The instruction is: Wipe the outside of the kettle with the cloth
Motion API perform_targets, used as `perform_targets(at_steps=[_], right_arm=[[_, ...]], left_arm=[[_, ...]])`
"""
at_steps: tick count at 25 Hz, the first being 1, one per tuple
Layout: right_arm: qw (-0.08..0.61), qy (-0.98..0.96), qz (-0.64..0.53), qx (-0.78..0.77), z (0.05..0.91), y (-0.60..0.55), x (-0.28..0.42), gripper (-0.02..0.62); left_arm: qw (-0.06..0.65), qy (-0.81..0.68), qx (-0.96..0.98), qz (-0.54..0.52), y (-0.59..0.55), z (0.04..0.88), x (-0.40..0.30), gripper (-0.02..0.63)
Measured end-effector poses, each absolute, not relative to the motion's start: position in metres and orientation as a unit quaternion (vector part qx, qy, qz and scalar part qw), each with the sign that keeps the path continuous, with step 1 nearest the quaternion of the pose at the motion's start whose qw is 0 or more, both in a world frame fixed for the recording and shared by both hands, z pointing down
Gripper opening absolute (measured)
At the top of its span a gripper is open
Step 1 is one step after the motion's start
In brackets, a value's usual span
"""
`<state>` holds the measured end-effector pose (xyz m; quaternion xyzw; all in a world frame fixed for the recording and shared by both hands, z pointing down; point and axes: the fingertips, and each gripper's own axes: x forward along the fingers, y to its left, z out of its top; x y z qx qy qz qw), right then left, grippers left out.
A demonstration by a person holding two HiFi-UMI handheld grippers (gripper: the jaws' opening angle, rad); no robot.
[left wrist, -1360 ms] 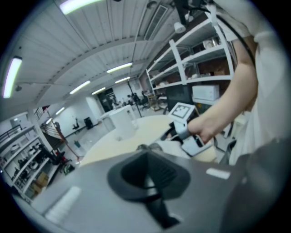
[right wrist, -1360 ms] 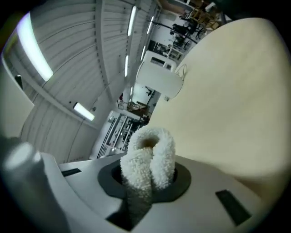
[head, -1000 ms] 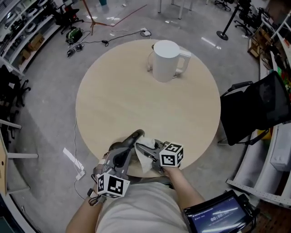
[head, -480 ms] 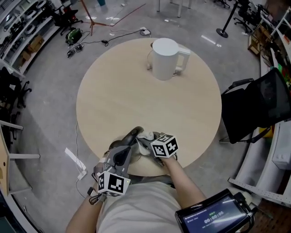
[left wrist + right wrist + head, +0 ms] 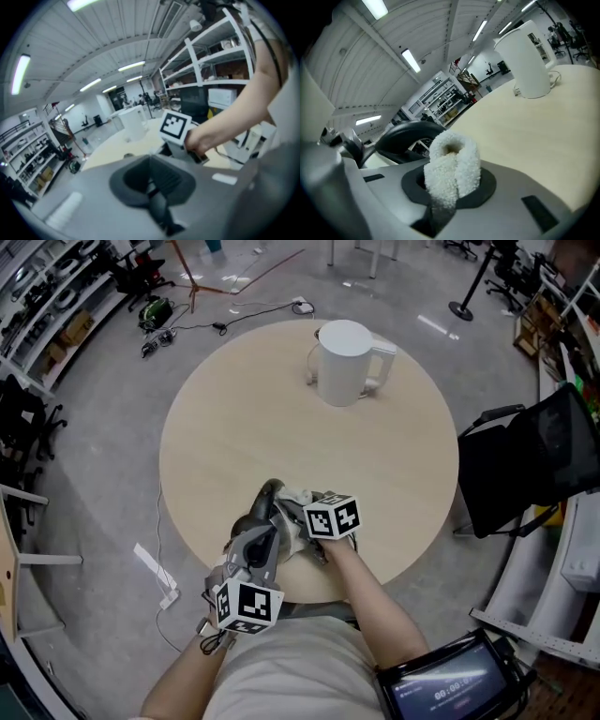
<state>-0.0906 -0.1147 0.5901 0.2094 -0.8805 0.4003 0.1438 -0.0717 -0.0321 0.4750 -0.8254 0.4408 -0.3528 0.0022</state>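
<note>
The white kettle point(image 5: 349, 362) stands at the far side of the round table point(image 5: 234, 427), its handle to the right; it also shows in the right gripper view point(image 5: 525, 58) and, small, in the left gripper view point(image 5: 132, 123). Near the table's front edge my right gripper point(image 5: 300, 510) is shut on a fluffy white cloth point(image 5: 302, 499), and the folded cloth point(image 5: 452, 166) bulges from between its jaws. Close beside it on the left, my left gripper point(image 5: 269, 493) holds nothing, its jaws together. Both grippers are far from the kettle.
A white cord point(image 5: 311, 360) lies on the table by the kettle's left side. A black chair point(image 5: 525, 465) stands to the right of the table. Cables and a stand point(image 5: 187, 296) lie on the floor beyond the far left. Shelving point(image 5: 211, 70) shows in the left gripper view.
Both grippers have moved forward over the table's front edge. The cloth, hanging loose before, is now bunched at the right gripper's jaws. The kettle has not moved.
</note>
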Motion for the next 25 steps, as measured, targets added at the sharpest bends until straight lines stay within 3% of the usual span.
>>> perform_targets(at_steps=[3,8,10,12,14,16,18,20,23,25], right_arm=[[0.089,-0.886,0.435,0.137,0.54,-0.118,-0.088,0.069],[-0.098,-0.87,0.453,0.17,0.468,-0.093,-0.063,0.071],[-0.067,-0.883,0.406,0.225,0.489,-0.094,-0.07,0.071],[0.025,-0.87,0.386,0.306,0.557,-0.112,-0.069,0.071],[0.072,-0.819,0.463,0.331,0.621,-0.126,-0.064,0.071],[0.046,-0.83,0.471,0.294,0.591,-0.119,-0.071,0.071],[-0.025,-0.901,0.348,0.26,0.499,-0.102,-0.082,0.071],[-0.055,-0.91,0.289,0.294,0.489,-0.098,-0.078,0.071],[0.007,-0.792,0.483,0.373,0.623,-0.122,-0.052,0.069],[0.008,-0.794,0.499,0.347,0.603,-0.119,-0.057,0.071]], left_arm=[[-0.046,0.432,-0.838,-0.332,-0.034,0.463,-0.06,-0.002],[0.034,0.428,-0.842,-0.327,-0.048,0.462,-0.082,-0.002],[0.004,0.434,-0.848,-0.303,-0.051,0.467,-0.085,-0.005],[0.003,0.443,-0.847,-0.294,-0.051,0.466,-0.085,-0.006],[0.017,0.447,-0.845,-0.293,-0.051,0.465,-0.085,-0.004],[0.021,0.447,-0.845,-0.293,-0.051,0.465,-0.085,-0.002],[0.021,0.446,-0.846,-0.291,-0.052,0.464,-0.085,-0.002],[0.022,0.448,-0.846,-0.289,-0.052,0.465,-0.086,-0.002],[0.017,0.447,-0.846,-0.29,-0.053,0.466,-0.087,-0.002],[0.013,0.447,-0.846,-0.29,-0.053,0.467,-0.086,-0.002]])
